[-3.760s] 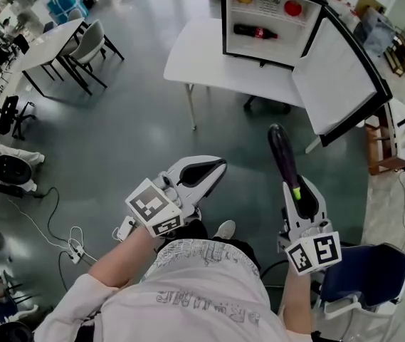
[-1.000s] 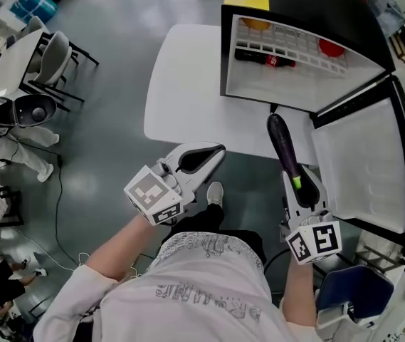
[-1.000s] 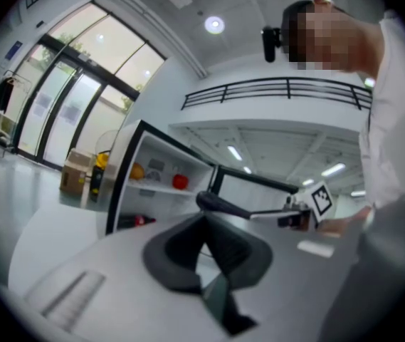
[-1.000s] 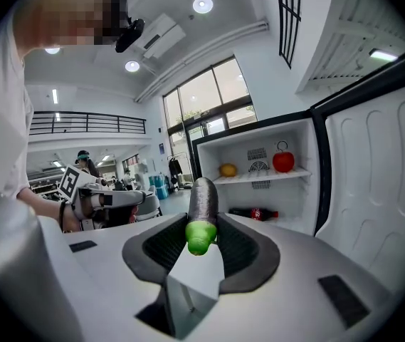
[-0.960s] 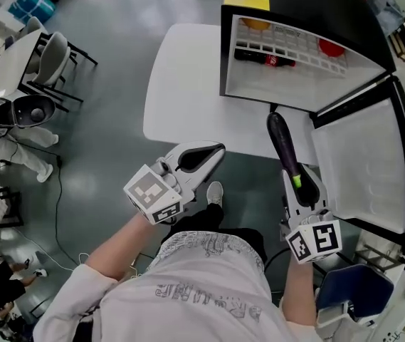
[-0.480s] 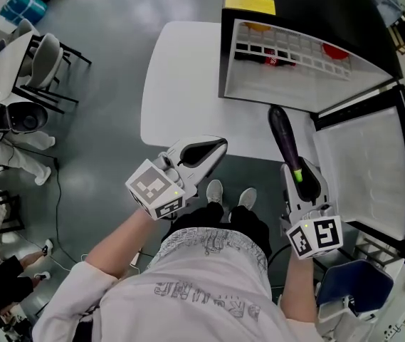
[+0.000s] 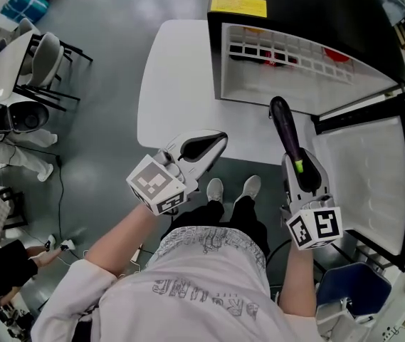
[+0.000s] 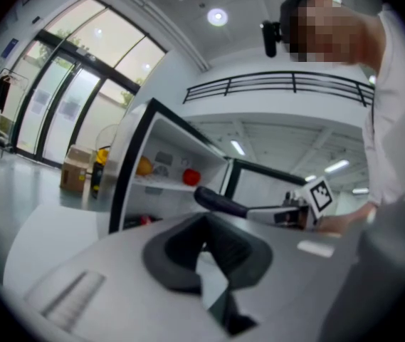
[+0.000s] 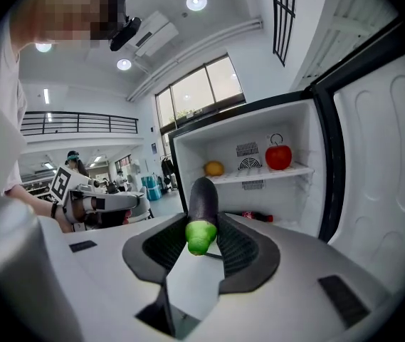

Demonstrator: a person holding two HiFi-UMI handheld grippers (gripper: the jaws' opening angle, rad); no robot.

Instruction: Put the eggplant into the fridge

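A dark purple eggplant (image 7: 282, 123) with a green stem end (image 9: 201, 236) sticks forward out of my right gripper (image 7: 298, 164), which is shut on its stem end. Its tip hangs over the white table (image 7: 174, 84), just in front of the open fridge (image 7: 220, 55). In the right gripper view the eggplant (image 9: 202, 194) points at the lit fridge interior (image 9: 298, 137). My left gripper (image 7: 216, 140) is level with it to the left, shut and empty. In the left gripper view, the left gripper (image 8: 203, 234) looks past the eggplant (image 8: 220, 201).
The fridge door (image 7: 369, 169) swings open to the right of my right arm. On the upper shelf sit an orange fruit (image 9: 214, 168) and a red apple (image 9: 278, 157); a cola bottle (image 9: 259, 216) lies below. Chairs and another table (image 7: 38, 48) stand far left.
Both grippers have moved forward toward the fridge, and the table and fridge now sit closer. The eggplant stays in the right gripper's hold, and its tip has reached the fridge opening.
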